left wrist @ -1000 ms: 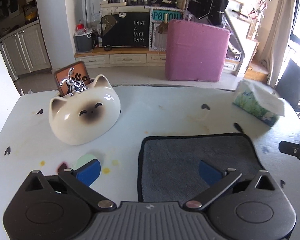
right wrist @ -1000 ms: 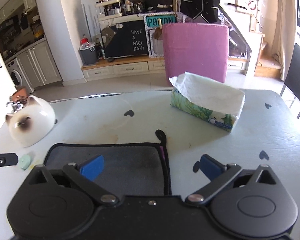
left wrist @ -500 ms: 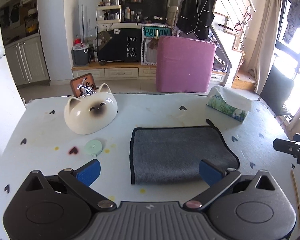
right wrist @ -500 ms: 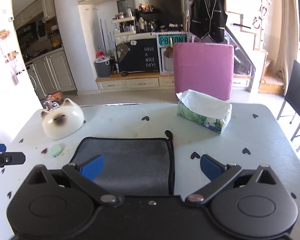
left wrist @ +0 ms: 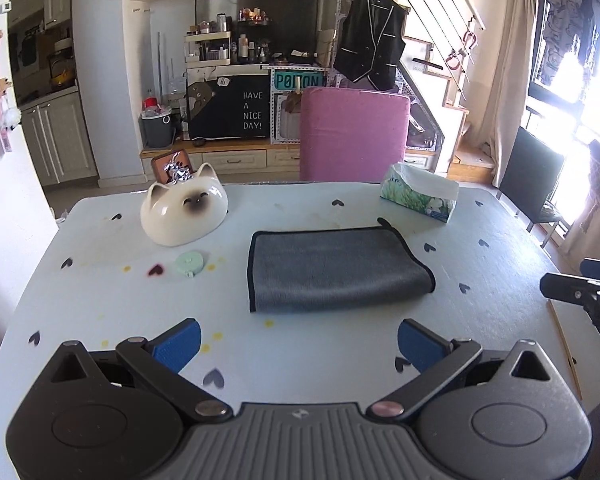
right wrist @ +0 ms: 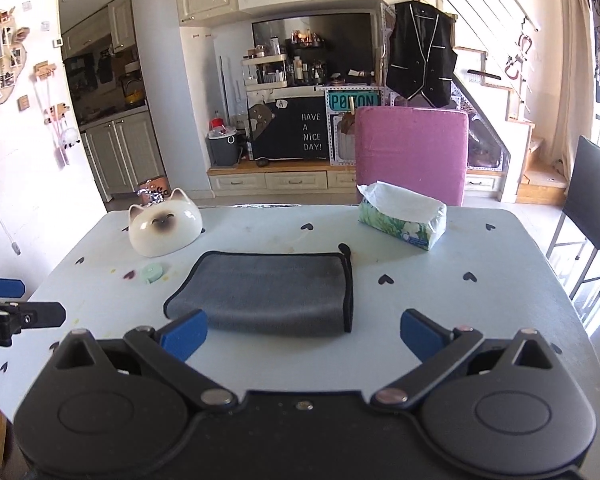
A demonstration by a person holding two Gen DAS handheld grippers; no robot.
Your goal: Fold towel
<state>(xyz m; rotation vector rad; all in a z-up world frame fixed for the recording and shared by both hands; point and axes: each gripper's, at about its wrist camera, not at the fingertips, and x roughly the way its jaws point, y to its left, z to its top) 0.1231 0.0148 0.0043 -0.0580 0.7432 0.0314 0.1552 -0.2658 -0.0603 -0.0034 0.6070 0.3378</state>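
One grey towel (left wrist: 336, 270) lies folded on the table (left wrist: 100, 304), just ahead of both pairs of fingers, its long axis running crosswise to them. The left gripper (left wrist: 298, 344) and right gripper (right wrist: 304, 334) are both spread wide and grasp nothing. The right one looks nearer to the towel, its left finger (right wrist: 184, 332) just short of the near edge.

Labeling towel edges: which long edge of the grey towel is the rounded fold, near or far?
The near edge of the grey towel, facing both grippers: rounded, no trim. The far edge shows black piping and a hanging loop.
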